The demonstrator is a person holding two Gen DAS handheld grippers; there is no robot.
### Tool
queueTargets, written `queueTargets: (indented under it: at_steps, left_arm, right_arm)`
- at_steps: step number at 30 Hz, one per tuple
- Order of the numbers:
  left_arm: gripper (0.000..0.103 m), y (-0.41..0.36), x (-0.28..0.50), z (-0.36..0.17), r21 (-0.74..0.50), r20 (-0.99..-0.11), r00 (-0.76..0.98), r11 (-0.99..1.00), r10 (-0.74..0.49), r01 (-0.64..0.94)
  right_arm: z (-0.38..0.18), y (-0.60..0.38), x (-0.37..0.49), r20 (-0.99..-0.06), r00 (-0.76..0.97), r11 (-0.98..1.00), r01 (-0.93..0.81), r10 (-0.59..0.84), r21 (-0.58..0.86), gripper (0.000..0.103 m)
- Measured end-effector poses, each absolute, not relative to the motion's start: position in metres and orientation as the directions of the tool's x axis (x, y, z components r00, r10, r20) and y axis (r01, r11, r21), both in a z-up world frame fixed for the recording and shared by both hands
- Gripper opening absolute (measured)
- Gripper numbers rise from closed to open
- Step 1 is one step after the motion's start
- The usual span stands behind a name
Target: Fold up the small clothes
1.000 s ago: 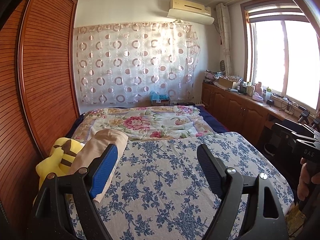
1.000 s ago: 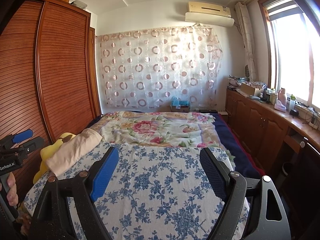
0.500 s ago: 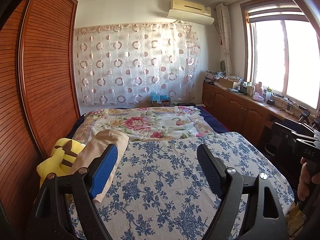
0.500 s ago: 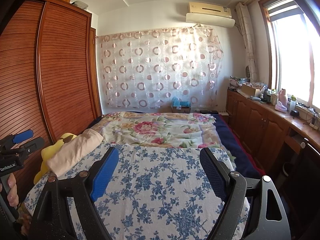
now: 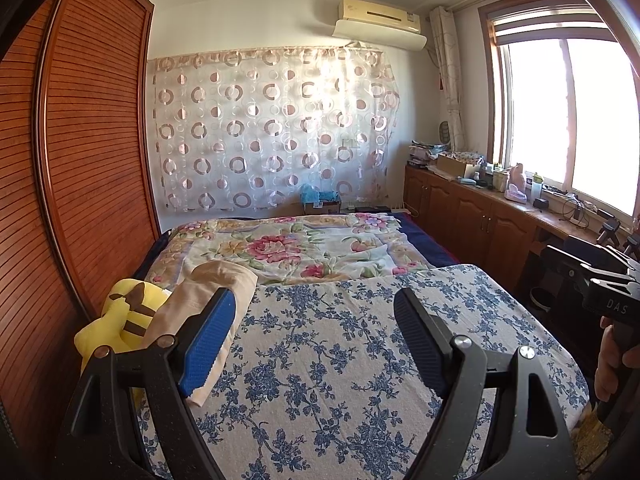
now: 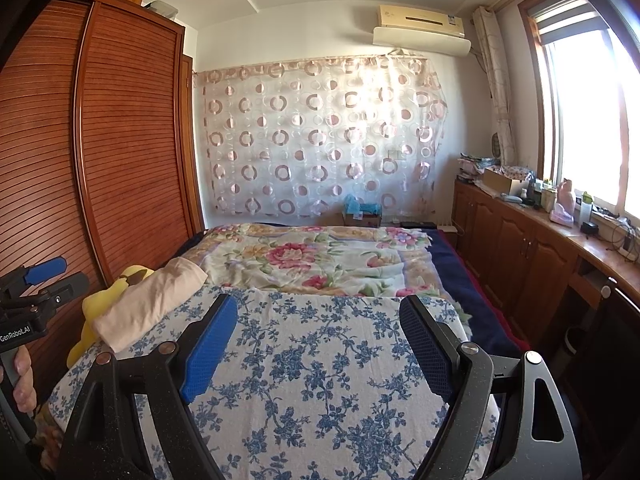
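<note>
**Ana:** Grippers first. Where do they stand?

**Ben:** Both are held above the blue-and-white floral cotton bedspread (image 5: 340, 360), side by side and level, pointing down the bed. The left gripper (image 5: 308, 340) has its jaws spread wide with nothing between them; the right gripper (image 6: 316, 344) is the same. That suits a hover over a flat working surface, either ready to reach or just drawn clear.

**Ana:** And the clothing?

**Ben:** A beige soft cloth bundle (image 6: 152, 300) lies at the bed's left edge, propped against a yellow plush toy with brown ear tips (image 5: 124, 320). It looks rolled or loosely doubled, though from this angle I cannot tell a neat fold from a heap. So it fits a garment waiting to be folded, or one already folded and set aside.

**Ana:** Any containers?

**Ben:** A brown cardboard box (image 6: 362, 218) stands at the far end below the circle-patterned curtain (image 6: 320, 136), with something light blue and crumpled poking out. Another open box (image 6: 500, 178) sits on the wooden sideboard (image 6: 520, 240) among small bottles; its contents are too small to read.
</note>
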State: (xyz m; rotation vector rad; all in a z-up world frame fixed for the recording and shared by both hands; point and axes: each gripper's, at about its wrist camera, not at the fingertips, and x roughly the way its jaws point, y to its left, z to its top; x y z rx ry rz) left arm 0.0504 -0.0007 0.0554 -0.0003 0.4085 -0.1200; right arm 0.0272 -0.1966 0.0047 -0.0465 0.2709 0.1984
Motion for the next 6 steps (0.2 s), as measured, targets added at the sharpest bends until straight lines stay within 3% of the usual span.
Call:
queueTargets:
  at_steps: [6]
  left_arm:
    - [0.082, -0.0010, 0.0502, 0.0552, -0.025, -0.396, 0.911, 0.993, -0.117, 0.117]
  right_arm:
    - [0.0045, -0.1986, 0.0272, -0.269, 0.944, 0.979, -0.202, 0.191, -0.017, 0.085]
